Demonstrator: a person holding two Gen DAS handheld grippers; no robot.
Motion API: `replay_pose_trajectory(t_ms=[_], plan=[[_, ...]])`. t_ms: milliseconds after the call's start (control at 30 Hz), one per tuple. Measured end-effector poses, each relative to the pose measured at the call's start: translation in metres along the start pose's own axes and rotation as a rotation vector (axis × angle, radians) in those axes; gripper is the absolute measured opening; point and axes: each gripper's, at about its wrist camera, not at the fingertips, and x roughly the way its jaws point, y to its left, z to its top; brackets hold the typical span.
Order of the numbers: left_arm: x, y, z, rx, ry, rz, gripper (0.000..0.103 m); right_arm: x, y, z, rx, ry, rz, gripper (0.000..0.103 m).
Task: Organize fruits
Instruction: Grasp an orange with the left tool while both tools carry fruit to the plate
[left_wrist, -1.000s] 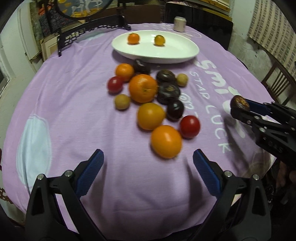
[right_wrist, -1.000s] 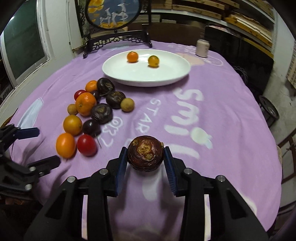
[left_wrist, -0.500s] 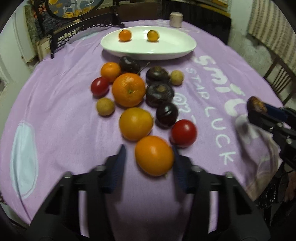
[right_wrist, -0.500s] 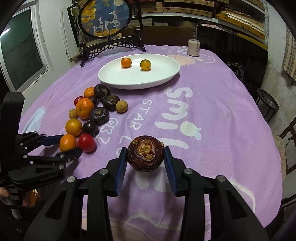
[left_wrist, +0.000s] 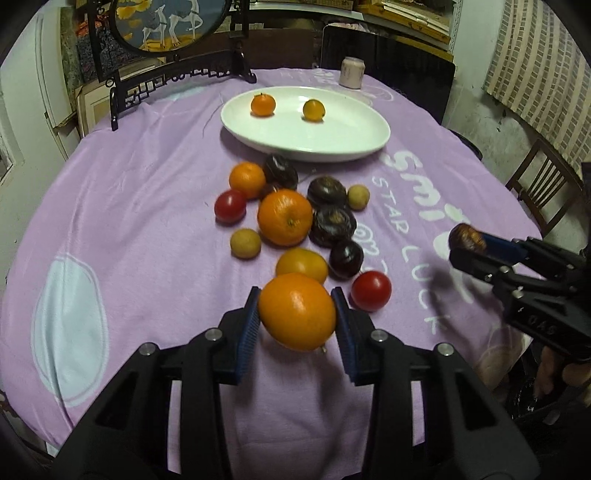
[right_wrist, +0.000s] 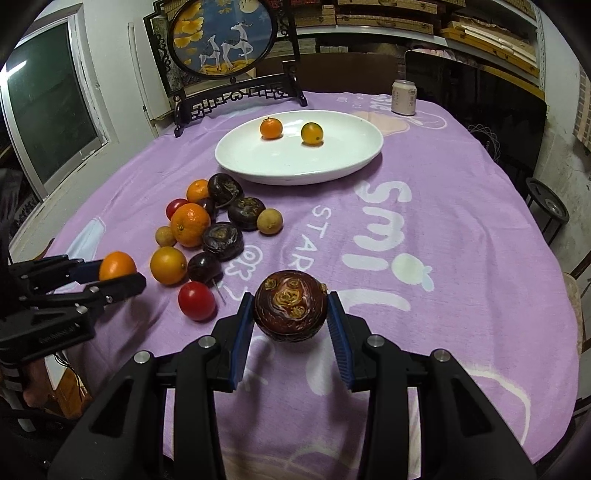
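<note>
Orange (left_wrist: 297, 312) looks firm and a bit slick, pinched across its middle by the left tongs (left_wrist: 297, 317), well short of the white plate (left_wrist: 364, 142); right tongs (right_wrist: 290, 312) clamp a dark passionfruit (right_wrist: 290, 310).

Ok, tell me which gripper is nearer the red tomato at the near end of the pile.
Left. The left gripper, shut on an orange, sits just beside the red tomato. The right gripper, holding a dark fruit, is farther off.

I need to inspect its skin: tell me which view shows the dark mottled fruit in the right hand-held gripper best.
The right wrist view: the dark mottled round fruit fills the centre, yellow blotches clear, between the right hand-held gripper pads. The left wrist view shows it small and blurred at the far edge.
</note>
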Motion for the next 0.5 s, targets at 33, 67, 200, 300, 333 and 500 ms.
replay_pose_trajectory(t_ms=[33,67,200,300,333,500], plan=[[-0.001,0.000,0.004,0.007,0.001,-0.008,0.039,0.001,0.000,0.001,0.002,0.001,0.000,0.040],[-0.001,0.000,0.008,0.015,0.001,-0.007,0.039,0.002,0.000,0.003,0.003,0.001,0.000,0.040],[-0.002,0.004,0.031,0.033,-0.015,0.014,0.039,0.006,0.003,0.020,-0.011,-0.012,0.007,0.040],[0.000,0.014,0.067,0.023,-0.022,-0.007,0.039,0.008,0.006,0.044,-0.048,-0.034,0.001,0.040],[0.002,0.016,0.078,0.023,-0.026,-0.001,0.039,0.010,0.007,0.056,-0.064,-0.043,-0.002,0.040],[0.038,0.033,0.171,-0.007,-0.010,-0.003,0.039,0.031,-0.004,0.126,-0.079,-0.075,0.007,0.040]])
